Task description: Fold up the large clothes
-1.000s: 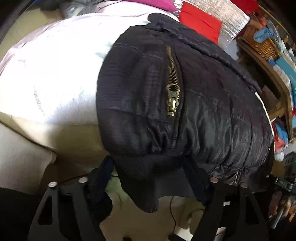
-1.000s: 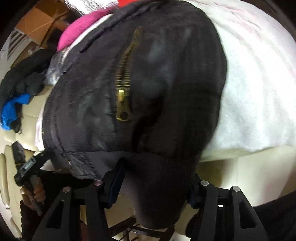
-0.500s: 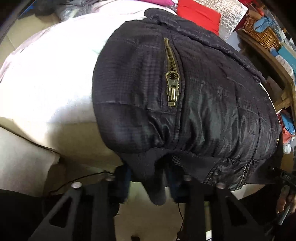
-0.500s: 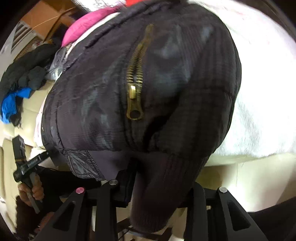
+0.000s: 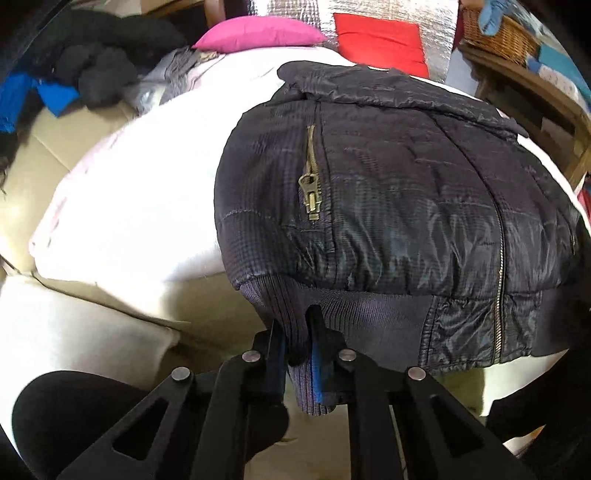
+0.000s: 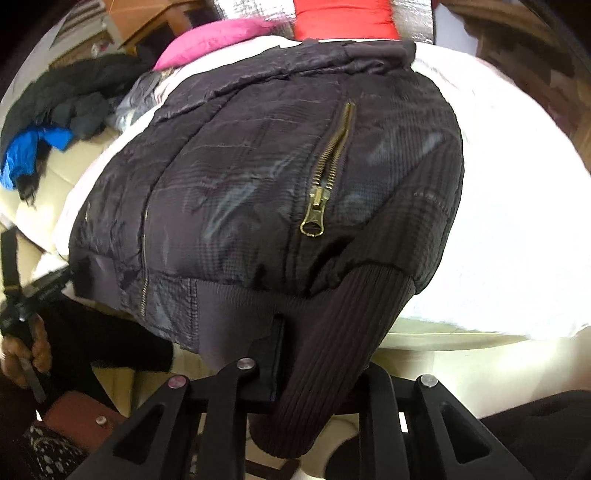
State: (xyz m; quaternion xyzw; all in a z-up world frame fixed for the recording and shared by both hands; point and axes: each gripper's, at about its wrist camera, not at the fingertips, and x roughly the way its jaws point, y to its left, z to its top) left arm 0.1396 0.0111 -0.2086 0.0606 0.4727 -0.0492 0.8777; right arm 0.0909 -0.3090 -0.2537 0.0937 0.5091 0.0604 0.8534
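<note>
A dark quilted jacket [image 5: 388, 192] lies front-up on a white blanket [image 5: 140, 206], brass pocket zips showing on both sides. In the left wrist view my left gripper [image 5: 295, 332] is closing its jaws on the ribbed hem [image 5: 354, 314] at the jacket's near left corner, the knit pinched between the pads. In the right wrist view the same jacket [image 6: 240, 166] fills the frame, and my right gripper [image 6: 321, 343] is shut on the near right corner, where a ribbed sleeve cuff [image 6: 332, 332] drapes over the hem. The cuff hides its right finger.
The blanket covers a cream sofa [image 5: 74, 332]. A pile of dark and blue clothes [image 5: 103, 62] lies far left, a pink pillow [image 5: 258, 35] and red cushion [image 5: 380, 40] behind. Wooden shelving with a wicker basket [image 5: 495, 33] stands right. A person's hand [image 6: 26, 354] shows lower left.
Both grippers went from wide open around the hem corners to clamped on them. Both have lifted and drawn back, so more of the jacket and room shows.
</note>
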